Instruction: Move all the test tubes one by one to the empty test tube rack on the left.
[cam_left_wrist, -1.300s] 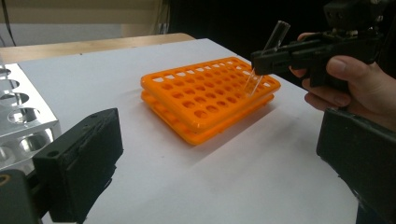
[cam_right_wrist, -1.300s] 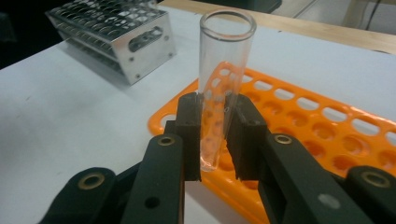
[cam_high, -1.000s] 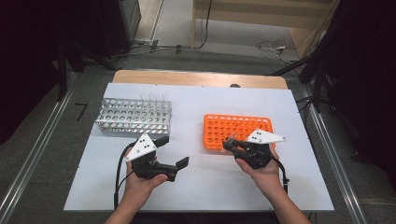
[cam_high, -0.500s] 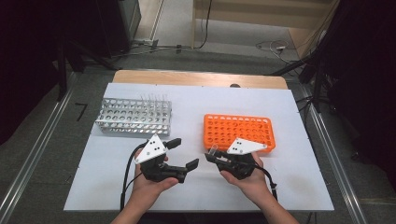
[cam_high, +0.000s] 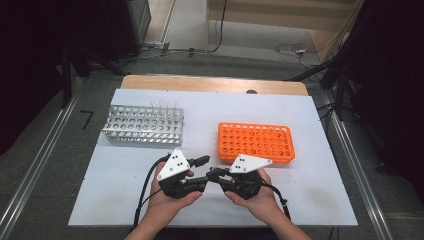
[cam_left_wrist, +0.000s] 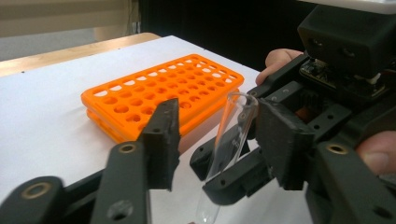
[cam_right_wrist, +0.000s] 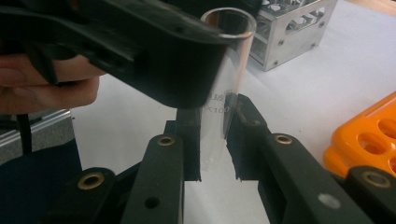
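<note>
While your two grippers meet nose to nose at the near edge of the white table (cam_high: 125, 200), one clear glass test tube (cam_left_wrist: 229, 140) stands upright between them. Your right gripper (cam_right_wrist: 212, 140) is clamped on that tube low on its body, a pad pressing each side of the glass. Your left gripper (cam_left_wrist: 217, 135) has just been closing around the tube's upper part; its jaws stand either side of the glass with a gap showing on the one side, and whether the other pad touches you cannot tell from these views.

Two racks sit beyond your grippers. One orange rack (cam_high: 255, 142) lies just past the right gripper, its many round holes all looking vacant. One silver metal rack (cam_high: 145, 125) stands farther off beyond the left gripper, with a cluster of thin clear tubes (cam_high: 162, 105) rising from its far end; they are too fine to count.
</note>
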